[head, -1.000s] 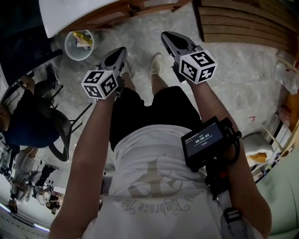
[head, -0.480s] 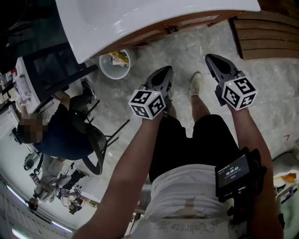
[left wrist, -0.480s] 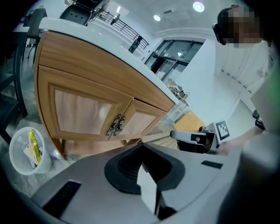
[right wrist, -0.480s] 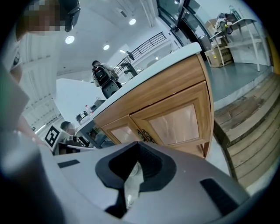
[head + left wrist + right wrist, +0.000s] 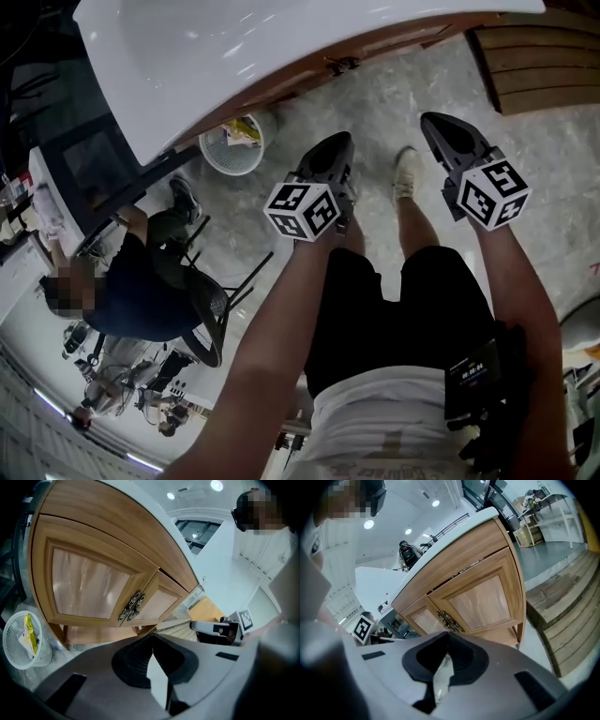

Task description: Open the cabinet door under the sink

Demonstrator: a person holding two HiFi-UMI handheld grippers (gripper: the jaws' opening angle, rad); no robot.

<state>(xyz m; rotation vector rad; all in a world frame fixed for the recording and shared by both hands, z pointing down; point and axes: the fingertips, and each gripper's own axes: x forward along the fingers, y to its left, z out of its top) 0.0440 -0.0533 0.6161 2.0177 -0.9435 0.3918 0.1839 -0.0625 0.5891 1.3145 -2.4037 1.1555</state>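
Grey stone floor (image 5: 375, 103) fronting the cabinet (image 5: 487, 555) under the sink (image 5: 281, 47); both doors (image 5: 89, 585) closed, ornate handles (image 5: 131, 606) meeting centrally. Both the left gripper (image 5: 330, 155) and right gripper (image 5: 448, 131) hang short of them, jaws fully together, empty. Approach stage, apparently; next, jaws must part around a handle

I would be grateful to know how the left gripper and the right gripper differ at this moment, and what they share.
The left gripper hangs nearer the white waste basket; the right gripper hangs nearer the wooden steps. The left gripper mostly faces the cabinet's left door; the right gripper mostly faces its right door. Both are shut, hold nothing, and are short of the closed doors' handles.
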